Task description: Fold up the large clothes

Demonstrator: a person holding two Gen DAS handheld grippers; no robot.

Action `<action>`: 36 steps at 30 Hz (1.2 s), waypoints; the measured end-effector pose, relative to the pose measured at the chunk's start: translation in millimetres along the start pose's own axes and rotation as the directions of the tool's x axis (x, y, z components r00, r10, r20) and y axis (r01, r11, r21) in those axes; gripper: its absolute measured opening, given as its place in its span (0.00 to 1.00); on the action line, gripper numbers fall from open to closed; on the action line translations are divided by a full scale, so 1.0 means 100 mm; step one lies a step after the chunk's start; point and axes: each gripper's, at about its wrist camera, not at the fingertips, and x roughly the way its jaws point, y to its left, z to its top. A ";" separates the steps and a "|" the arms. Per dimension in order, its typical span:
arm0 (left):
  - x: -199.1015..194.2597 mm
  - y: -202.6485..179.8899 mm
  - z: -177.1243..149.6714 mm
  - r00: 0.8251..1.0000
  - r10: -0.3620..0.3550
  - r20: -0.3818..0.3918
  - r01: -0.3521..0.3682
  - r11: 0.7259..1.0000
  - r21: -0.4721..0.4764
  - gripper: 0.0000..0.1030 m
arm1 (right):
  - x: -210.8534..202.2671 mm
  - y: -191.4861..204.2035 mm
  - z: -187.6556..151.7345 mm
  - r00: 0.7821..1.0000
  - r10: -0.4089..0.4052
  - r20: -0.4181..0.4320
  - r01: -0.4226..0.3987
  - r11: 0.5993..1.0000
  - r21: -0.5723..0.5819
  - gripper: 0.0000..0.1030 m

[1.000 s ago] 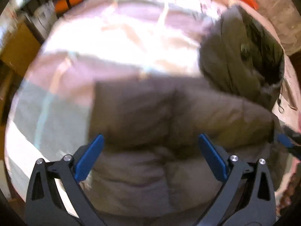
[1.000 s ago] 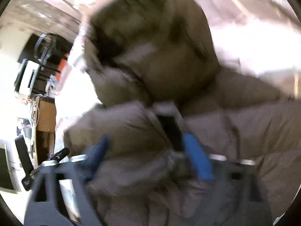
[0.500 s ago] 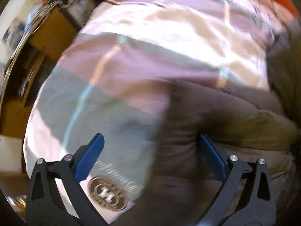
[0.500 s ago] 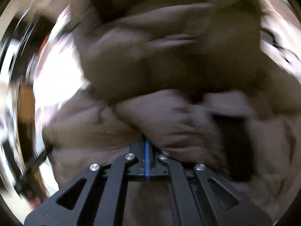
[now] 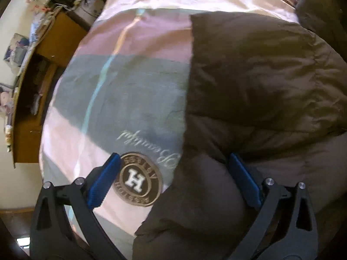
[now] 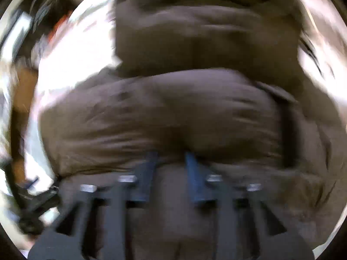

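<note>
A brown padded jacket is spread on a striped bedspread, its near edge lying beside a round embroidered badge on the cover. In the right wrist view, which is blurred, a puffy fold of the jacket is seen bunched directly ahead of the right gripper. That gripper's jaws, which were pressed fully together half a second ago, are opening; a narrow gap is seen between the blue pads, and whether fabric is still caught between them cannot be told through the blur. The left gripper is held with its fingers spread wide, straddling the jacket's edge without pinching it, and it has been brought lower and towards the badge since a second ago. It is judged that one fold is being released and that the near edge is being lined up for the next grasp.
</note>
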 end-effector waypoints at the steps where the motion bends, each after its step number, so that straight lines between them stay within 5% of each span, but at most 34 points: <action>1: -0.06 0.01 0.00 1.000 -0.002 0.010 0.002 1.000 -0.012 0.96 | -0.18 -0.14 0.00 0.997 0.064 0.040 -0.065 0.998 0.022 0.27; 3: -0.35 0.02 -0.02 0.995 -0.070 0.071 0.074 0.996 -0.054 0.96 | -0.63 -0.47 -0.06 0.978 0.129 0.166 -0.135 0.991 0.022 0.58; 4: -0.49 -0.03 -0.03 0.990 -0.101 0.099 0.108 0.992 -0.060 0.96 | -0.82 -0.65 -0.10 0.972 0.083 0.221 -0.094 0.995 0.042 0.76; 7: -0.85 -0.54 -0.02 0.963 -0.228 0.141 0.228 0.973 0.019 0.96 | -1.11 -1.26 -0.19 0.963 -0.111 0.246 0.067 0.982 0.179 0.76; 12: -1.03 -1.69 -0.06 0.932 -0.348 0.102 0.319 0.921 0.226 0.96 | -1.05 -1.89 -0.33 0.977 -0.096 0.188 0.037 0.954 0.297 0.76; 15: -0.83 -2.47 -0.20 0.975 -0.219 0.036 0.190 0.905 0.382 0.97 | -0.56 -2.02 -0.33 0.994 -0.109 0.013 0.104 0.970 0.221 0.76; 17: -0.70 -2.59 -0.23 0.987 -0.160 0.018 0.142 0.918 0.370 0.96 | -0.54 -2.06 -0.29 0.996 -0.090 -0.016 0.091 0.967 0.238 0.76; 19: -0.78 -2.45 -0.18 0.970 -0.241 -0.014 0.235 0.928 0.288 0.96 | -0.78 -1.95 -0.19 0.998 0.025 0.062 -0.038 0.974 0.225 0.76; 20: -0.87 -2.29 -0.16 0.948 -0.317 -0.016 0.312 0.922 0.232 0.97 | -0.93 -1.88 -0.10 0.991 0.070 0.112 -0.092 0.975 0.201 0.76; 22: -1.00 -2.05 -0.15 0.936 -0.351 0.008 0.344 0.922 0.177 0.97 | -1.12 -1.71 0.14 0.982 0.078 0.171 -0.104 0.983 0.149 0.81; 26: -1.09 -1.58 -0.20 0.939 -0.342 0.035 0.338 0.936 0.096 0.97 | -1.27 -1.26 1.02 0.971 0.067 0.228 -0.077 0.997 0.033 0.88; 29: -0.97 -1.22 -0.26 0.935 -0.352 0.034 0.351 0.936 0.030 0.97 | -1.04 -0.80 1.91 0.968 -0.082 0.237 0.115 0.985 -0.127 0.92; 32: -0.83 -1.05 -0.34 0.933 -0.360 -0.001 0.359 0.933 -0.017 0.97 | -0.81 -0.51 2.55 0.952 -0.223 0.209 0.252 0.960 -0.123 0.92; 36: -0.60 -0.70 -0.49 0.928 -0.371 -0.042 0.366 0.926 -0.092 0.97 | -0.41 -0.42 2.89 0.889 -0.426 0.169 0.447 0.887 -0.114 0.87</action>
